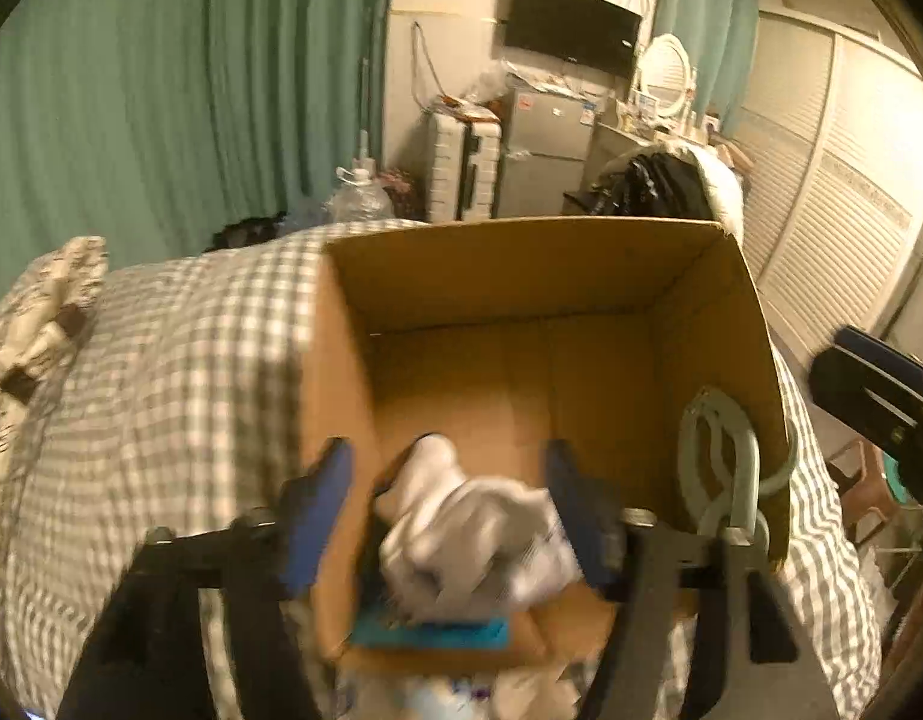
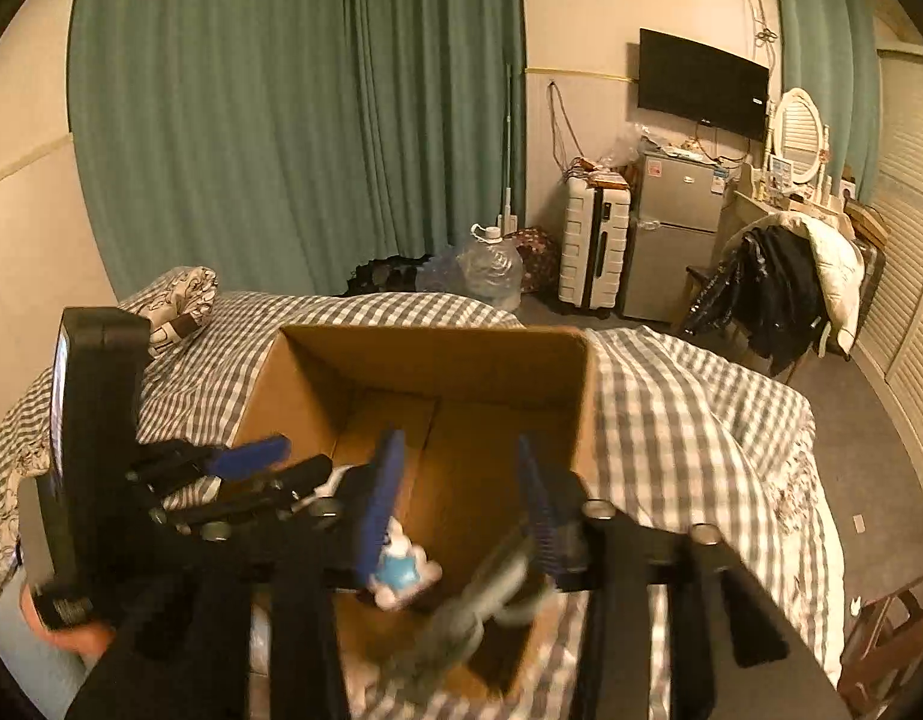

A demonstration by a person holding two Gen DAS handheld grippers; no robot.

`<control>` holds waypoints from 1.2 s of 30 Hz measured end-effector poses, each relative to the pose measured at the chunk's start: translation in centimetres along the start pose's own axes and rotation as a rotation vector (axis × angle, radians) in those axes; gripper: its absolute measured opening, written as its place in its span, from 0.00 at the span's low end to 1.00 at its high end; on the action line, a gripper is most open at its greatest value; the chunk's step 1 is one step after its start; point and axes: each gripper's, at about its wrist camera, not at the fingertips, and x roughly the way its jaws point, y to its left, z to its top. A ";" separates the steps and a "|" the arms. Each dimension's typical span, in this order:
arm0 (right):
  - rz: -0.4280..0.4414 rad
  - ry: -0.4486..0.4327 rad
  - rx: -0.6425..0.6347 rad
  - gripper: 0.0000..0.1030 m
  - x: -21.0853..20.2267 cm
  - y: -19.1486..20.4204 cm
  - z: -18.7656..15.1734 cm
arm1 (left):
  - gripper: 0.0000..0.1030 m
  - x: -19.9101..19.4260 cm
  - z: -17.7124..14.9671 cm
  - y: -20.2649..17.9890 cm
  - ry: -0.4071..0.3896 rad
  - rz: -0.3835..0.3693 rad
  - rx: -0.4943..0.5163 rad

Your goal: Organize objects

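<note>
An open cardboard box [image 1: 521,276] stands on a bed with a grey checked cover [image 1: 179,360]; it also shows in the right wrist view [image 2: 437,360]. My left gripper [image 1: 449,492] is open above the box's near end, with a bundle of white cloth [image 1: 473,534] between and below its blue fingers. A pale green hanger [image 1: 719,462] leans on the box's right wall; it is blurred in the right wrist view [image 2: 485,600]. My right gripper [image 2: 458,492] is open over the box. A small blue and white toy [image 2: 401,570] lies in the box.
A patterned pillow [image 2: 179,300] lies at the bed's far left. Beyond the bed are green curtains [image 2: 293,120], a water jug [image 2: 491,264], a white suitcase [image 2: 593,246], a small fridge [image 2: 677,228] and a chair with clothes [image 2: 779,288]. A wooden chair [image 2: 893,648] stands at right.
</note>
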 end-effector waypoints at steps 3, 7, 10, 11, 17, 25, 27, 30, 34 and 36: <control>-0.014 0.000 0.013 0.58 -2.5 -0.3 -1.2 | 0.71 -2.4 -1.5 0.9 0.002 0.014 -0.003; -0.014 0.001 0.012 0.68 -5.8 0.1 -3.1 | 0.80 -5.6 -3.8 1.8 -0.009 0.057 -0.010; -0.014 0.024 -0.010 0.77 -7.2 1.0 -4.9 | 0.82 -7.6 -5.8 2.5 -0.003 0.081 -0.028; -0.013 0.032 -0.013 0.81 -7.5 1.3 -5.6 | 0.83 -8.2 -6.5 2.7 -0.002 0.085 -0.042; 0.075 0.122 0.015 0.92 -6.5 2.9 -9.8 | 0.88 -9.8 -10.6 3.9 0.020 0.130 -0.088; 0.194 0.293 -0.012 0.93 -1.6 6.2 -14.1 | 0.88 -8.2 -13.5 4.3 0.083 0.196 -0.054; 0.218 0.336 -0.008 0.93 -0.2 6.7 -14.7 | 0.88 -7.9 -13.6 4.6 0.091 0.193 -0.056; 0.240 0.398 -0.009 0.93 1.4 7.2 -15.3 | 0.88 -7.4 -13.7 4.8 0.107 0.184 -0.057; 0.243 0.452 -0.033 0.93 2.9 8.1 -15.9 | 0.88 -7.0 -13.8 5.3 0.123 0.170 -0.077; 0.246 0.484 -0.038 0.93 3.8 8.5 -16.3 | 0.88 -7.0 -13.9 5.5 0.125 0.169 -0.088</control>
